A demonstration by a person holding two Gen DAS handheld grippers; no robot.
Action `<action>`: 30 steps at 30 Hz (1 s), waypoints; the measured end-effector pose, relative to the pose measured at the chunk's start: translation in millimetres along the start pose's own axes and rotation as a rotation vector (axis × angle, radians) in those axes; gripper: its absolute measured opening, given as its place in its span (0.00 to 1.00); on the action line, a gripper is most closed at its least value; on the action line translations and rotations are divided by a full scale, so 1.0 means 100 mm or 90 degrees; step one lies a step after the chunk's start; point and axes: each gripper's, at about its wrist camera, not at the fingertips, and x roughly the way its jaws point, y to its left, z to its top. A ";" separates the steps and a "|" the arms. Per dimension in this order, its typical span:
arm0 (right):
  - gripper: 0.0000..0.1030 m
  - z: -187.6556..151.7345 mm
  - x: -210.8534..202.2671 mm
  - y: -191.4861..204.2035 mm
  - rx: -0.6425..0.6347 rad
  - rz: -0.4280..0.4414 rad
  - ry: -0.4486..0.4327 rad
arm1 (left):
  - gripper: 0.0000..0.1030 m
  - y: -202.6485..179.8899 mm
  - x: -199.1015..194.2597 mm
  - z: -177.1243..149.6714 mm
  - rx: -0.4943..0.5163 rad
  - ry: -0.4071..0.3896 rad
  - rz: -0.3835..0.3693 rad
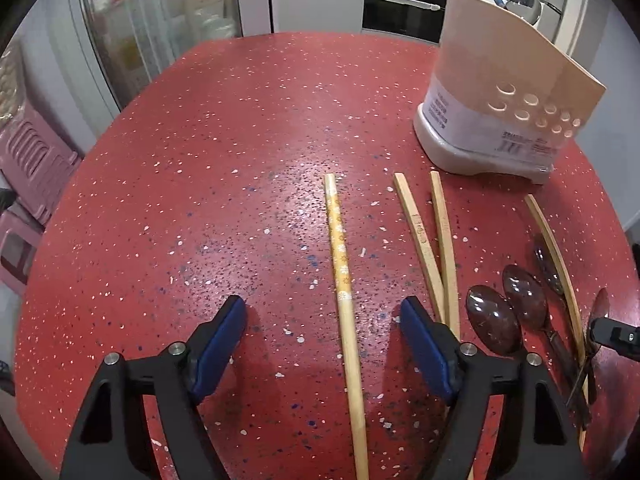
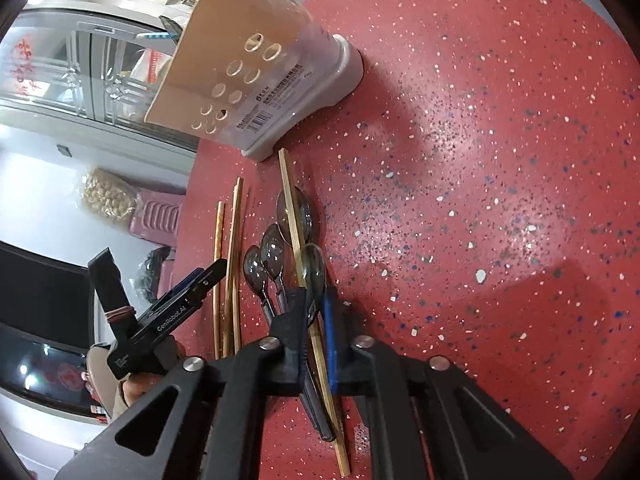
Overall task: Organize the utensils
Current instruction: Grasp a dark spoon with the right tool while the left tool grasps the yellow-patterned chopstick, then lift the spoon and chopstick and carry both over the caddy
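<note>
On the red worktop [image 1: 224,152], the left gripper [image 1: 322,334] stands wide open around a flowered chopstick [image 1: 340,264], not touching it. Low in the right wrist frame, the right gripper [image 2: 316,320] is pinched on a dark spoon [image 2: 314,270]. A beige utensil holder [image 2: 240,68] stands upper left.

L gripper [image 1: 322,316] jaws wide, nothing pinched, hanging over the red speckled tabletop [image 1: 224,152]. I see the patterned chopstick [image 1: 342,280] lying lengthwise between the blue pads [image 1: 218,350], not touched. Two plain chopsticks [image 1: 434,248] just right of it, crossing near the R pad. Further right, dark translucent spoons [image 1: 496,318] bunched w/ another chopstick [image 1: 554,256] near the right edge. Utensil holder [image 1: 500,92] stands upright at far right corner.
</note>
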 end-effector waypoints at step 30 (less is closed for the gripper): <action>0.03 0.12 -0.38 0.56 -0.138 0.018 -0.050 | 0.32 -0.09 -0.99 -0.20 -0.042 -0.143 -0.094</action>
